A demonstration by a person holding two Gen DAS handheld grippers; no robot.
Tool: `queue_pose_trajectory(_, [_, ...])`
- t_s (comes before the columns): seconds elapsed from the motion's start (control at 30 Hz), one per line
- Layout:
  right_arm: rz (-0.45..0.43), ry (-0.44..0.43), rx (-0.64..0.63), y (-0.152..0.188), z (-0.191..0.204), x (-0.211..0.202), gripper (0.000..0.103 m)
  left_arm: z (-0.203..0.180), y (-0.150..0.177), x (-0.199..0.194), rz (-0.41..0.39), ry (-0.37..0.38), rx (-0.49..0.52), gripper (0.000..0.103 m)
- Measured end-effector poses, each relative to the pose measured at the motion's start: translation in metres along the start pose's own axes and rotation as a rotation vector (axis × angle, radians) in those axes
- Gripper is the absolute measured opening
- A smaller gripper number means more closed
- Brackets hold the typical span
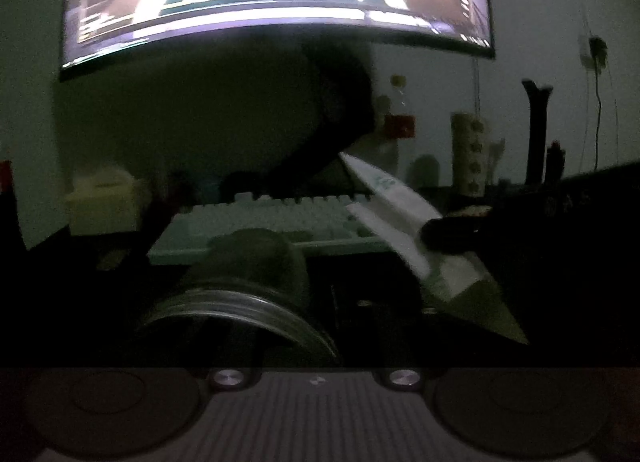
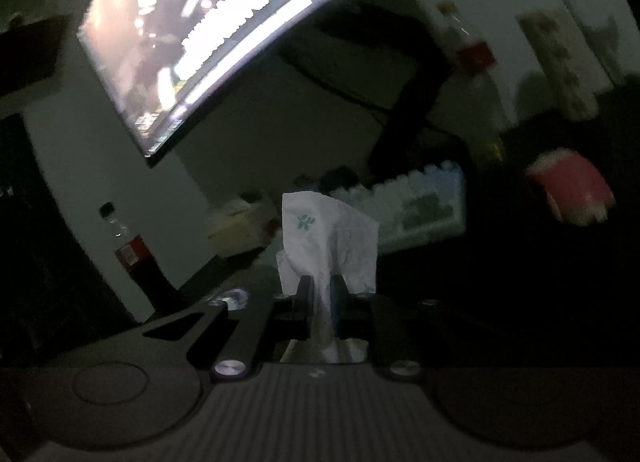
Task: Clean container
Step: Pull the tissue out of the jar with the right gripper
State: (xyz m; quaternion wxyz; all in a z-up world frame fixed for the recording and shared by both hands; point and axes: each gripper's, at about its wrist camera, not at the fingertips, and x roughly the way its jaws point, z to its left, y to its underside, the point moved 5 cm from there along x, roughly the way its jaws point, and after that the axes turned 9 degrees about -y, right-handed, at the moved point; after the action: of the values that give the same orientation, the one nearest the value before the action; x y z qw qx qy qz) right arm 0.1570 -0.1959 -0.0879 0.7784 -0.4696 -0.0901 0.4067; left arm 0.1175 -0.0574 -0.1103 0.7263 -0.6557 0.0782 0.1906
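Your right tool (image 2: 320, 298) pinches a white tissue (image 2: 326, 234) that stands up ahead of it. Your left tool appears to hold the clear container (image 1: 244, 282), mouth toward its camera; its fingers are too dark to confirm. Tissue and container are apart, so wiping remains.

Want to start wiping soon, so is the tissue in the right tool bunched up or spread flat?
Bunched: the tissue is pinched between the right tool fingers, creased and standing up.

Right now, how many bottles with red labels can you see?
2. One red-label bottle stands left, by the wall under the monitor; another red-label bottle stands upper right, behind the keyboard. Darkness may hide more.
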Motion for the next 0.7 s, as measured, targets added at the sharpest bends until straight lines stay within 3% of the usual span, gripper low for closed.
queue_pose_trajectory(0.3, [0.086,0.086,0.039,0.020,-0.021,0.014,0.014,-0.009,0.019,-0.013,0.045,0.043,0.004,0.013])
queue_pose_trajectory(0.47, [0.106,0.137,-0.025,0.026,-0.013,0.016,0.029,0.003,0.025,-0.032,0.055,0.080,-0.022,0.014])
queue_pose_trajectory(0.63, [0.069,0.092,0.010,0.018,-0.009,0.004,0.061,0.011,0.021,-0.046,0.039,0.086,-0.033,0.014])
queue_pose_trajectory(0.7, [0.023,0.071,0.012,0.009,-0.004,-0.008,0.065,0.009,0.018,-0.050,0.019,0.090,-0.027,0.013])
